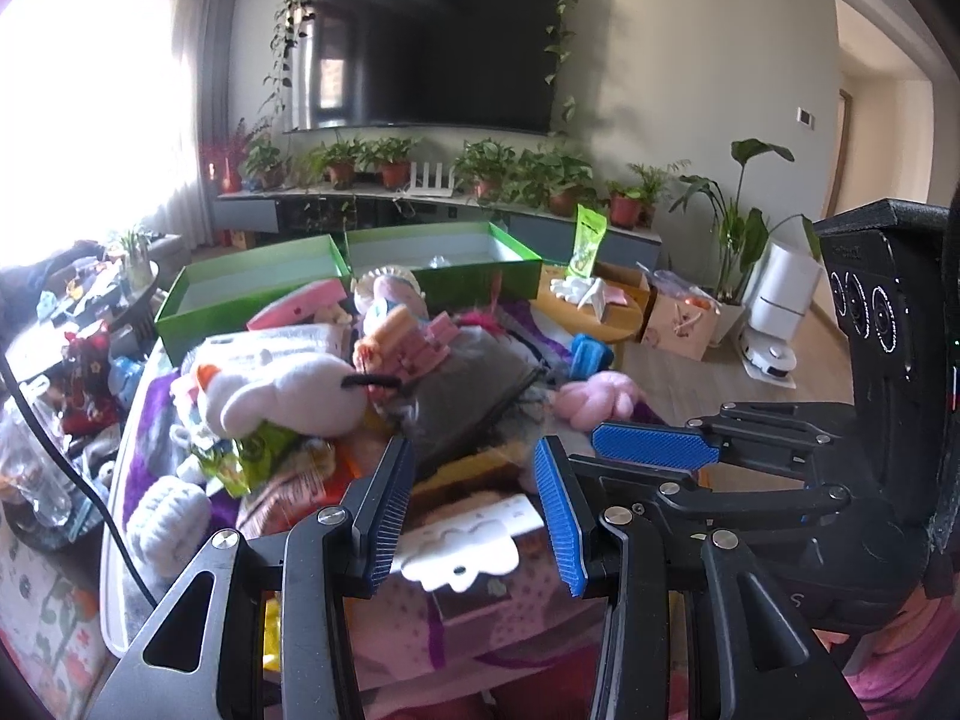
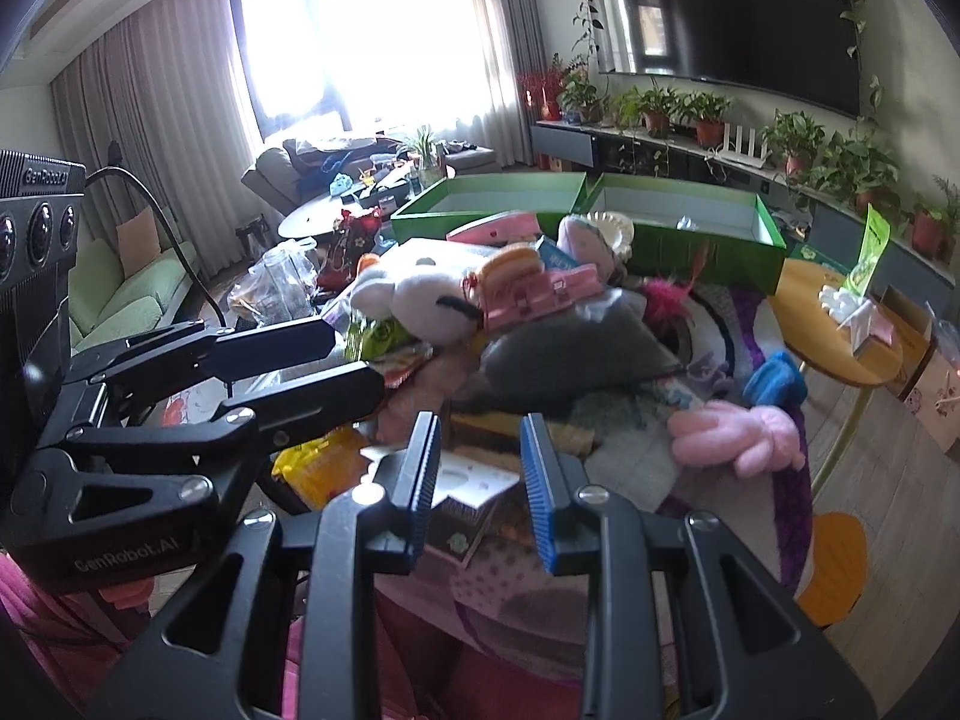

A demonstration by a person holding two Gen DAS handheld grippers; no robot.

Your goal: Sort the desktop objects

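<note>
Living room, table heaped with toys before two green boxes [image 1: 336,276]. Both grippers, left [image 1: 474,504] and right [image 2: 480,480], part-open, empty. White plush [image 1: 282,390] near boxes: soft, light; pinch its body.

1. Right gripper [image 2: 480,474] hangs over a toy pile, jaws parted, gripping nothing.
2. White plush [image 2: 414,294] lies beside a grey pillow [image 2: 570,354].
3. Two green boxes [image 2: 708,240] stand behind the pile.
4. Left gripper [image 2: 354,360] shows at left.
</note>
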